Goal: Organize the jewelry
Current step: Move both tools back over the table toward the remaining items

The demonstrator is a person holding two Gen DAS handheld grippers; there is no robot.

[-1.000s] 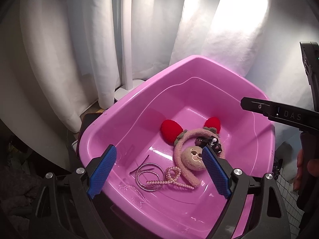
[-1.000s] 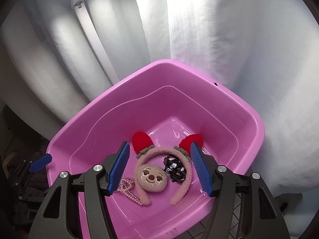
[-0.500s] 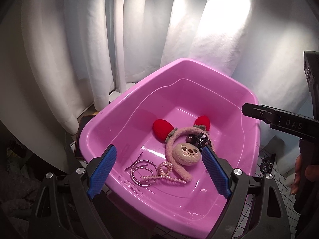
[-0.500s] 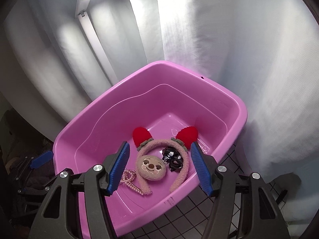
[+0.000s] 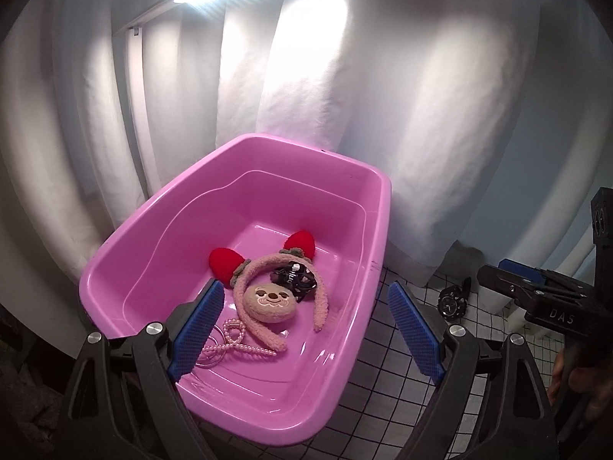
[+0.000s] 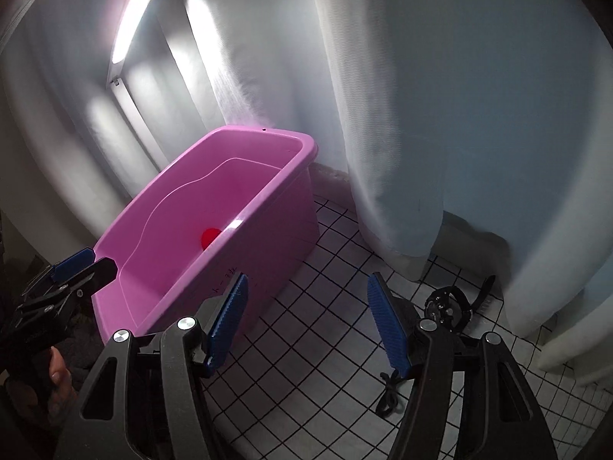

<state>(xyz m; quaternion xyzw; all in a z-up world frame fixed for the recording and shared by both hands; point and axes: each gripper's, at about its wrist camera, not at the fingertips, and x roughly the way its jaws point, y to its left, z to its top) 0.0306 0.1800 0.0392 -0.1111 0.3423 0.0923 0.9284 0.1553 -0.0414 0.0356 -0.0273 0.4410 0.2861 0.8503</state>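
- Landmark: the pink tub (image 5: 237,375), standing on the checked cloth (image 5: 387,395) in front of the white curtain (image 5: 421,115). I place everything else by it.
- Inside the tub, near its front wall, lie two metal rings (image 5: 210,356) and a pearl piece (image 5: 235,339); just right of them a plush headband (image 5: 268,297) with red ears, and a small black clip (image 5: 293,280) inside the headband's arc. I judge these already sorted.
- My left gripper (image 5: 304,331) hovers above the tub's front right corner. Its jaws stand wide apart with nothing between the pads; it holds nothing.
- My right gripper (image 6: 306,324) hangs over the cloth just right of the tub's outer side wall. Its jaws are about two-thirds open, and empty.
- A black cord (image 6: 389,393) lies on the cloth right of the tub, below the right gripper's right-hand finger. I cannot tell what it belongs to.
- The wristwatch (image 6: 446,306) lies on the cloth well right of the tub, near the curtain hem. I judge it the next piece to collect.
- Deciding relation: the watch sits ahead and to the right of the right jaws, outside their gap, so the right hand is plainly nearer. Its strap runs diagonally up toward the curtain; I would shift right and close across the strap, not along it.
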